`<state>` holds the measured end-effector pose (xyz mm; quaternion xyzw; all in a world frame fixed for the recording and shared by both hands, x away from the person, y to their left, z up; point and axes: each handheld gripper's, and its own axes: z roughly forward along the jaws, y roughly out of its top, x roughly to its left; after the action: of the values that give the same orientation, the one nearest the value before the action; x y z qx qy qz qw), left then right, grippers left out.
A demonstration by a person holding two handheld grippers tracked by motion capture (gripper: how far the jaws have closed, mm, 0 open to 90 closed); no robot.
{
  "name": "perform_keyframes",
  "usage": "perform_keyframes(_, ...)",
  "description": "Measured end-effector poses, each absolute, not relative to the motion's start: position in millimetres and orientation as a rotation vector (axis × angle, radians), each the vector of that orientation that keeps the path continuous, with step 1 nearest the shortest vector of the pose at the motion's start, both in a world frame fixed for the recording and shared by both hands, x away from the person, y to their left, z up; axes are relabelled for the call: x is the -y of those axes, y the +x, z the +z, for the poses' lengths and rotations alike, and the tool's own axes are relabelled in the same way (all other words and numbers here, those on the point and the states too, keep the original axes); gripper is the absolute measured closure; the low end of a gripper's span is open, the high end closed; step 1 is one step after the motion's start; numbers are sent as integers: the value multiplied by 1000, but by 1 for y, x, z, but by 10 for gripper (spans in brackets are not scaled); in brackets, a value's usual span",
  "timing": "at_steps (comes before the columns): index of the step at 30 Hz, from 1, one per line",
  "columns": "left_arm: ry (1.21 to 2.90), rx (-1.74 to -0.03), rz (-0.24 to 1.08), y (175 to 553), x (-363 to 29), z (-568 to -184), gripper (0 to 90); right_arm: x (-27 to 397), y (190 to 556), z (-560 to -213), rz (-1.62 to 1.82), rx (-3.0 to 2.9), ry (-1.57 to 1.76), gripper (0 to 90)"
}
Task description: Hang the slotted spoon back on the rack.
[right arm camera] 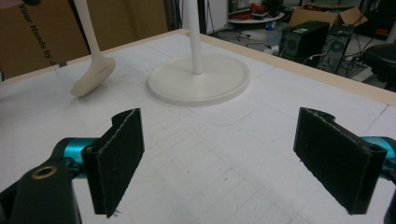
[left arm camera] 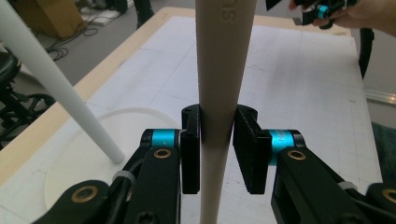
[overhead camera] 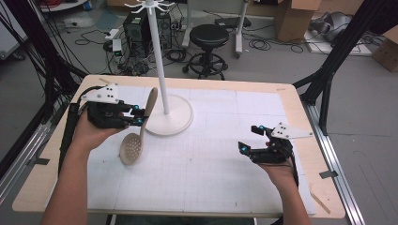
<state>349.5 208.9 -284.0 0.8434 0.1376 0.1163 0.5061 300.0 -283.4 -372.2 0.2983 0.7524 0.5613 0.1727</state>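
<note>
left tongs pinching the handle of a beige slotted spoon, left of frame centre, beside the white stand. right tongs spread wide, lower right over the bench.

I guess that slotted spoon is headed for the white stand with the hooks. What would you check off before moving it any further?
1. Grip: the left tool is shut on the slotted spoon, pads on both sides of its handle. Ok.
2. Spoon off the table: its perforated bowl hangs low over the mat; whether it has lifted clear, cannot tell.
3. Stand: the white hook stand is upright on its round base. Ok.
4. Hooks: free at the top of the stand. Ok.
5. Hanging hole in the handle's end: cannot tell.
6. Right tool: open, holding nothing, away from the spoon. Ok.
</note>
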Motion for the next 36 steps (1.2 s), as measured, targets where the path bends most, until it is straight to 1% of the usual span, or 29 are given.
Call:
perform_keyframes(5, 1996, -355, 286, 350, -217, -275, 731, 284, 300, -372, 1592, -2135, 850, 156)
perform_keyframes(11, 2002, -379, 312, 353, -221, -265, 731, 283, 300, -372, 1591, -2135, 849, 156)
perform_keyframes(18, 1993, -405, 312, 360, -227, -252, 732, 284, 299, -372, 1594, -2136, 853, 156)
perform_keyframes(23, 1989, -412, 305, 366, -230, -236, 732, 284, 300, -373, 1592, -2137, 851, 156)
perform_keyframes(36, 2025, -456, 343, 386, -228, -190, 731, 283, 301, -373, 1593, -2141, 849, 156)
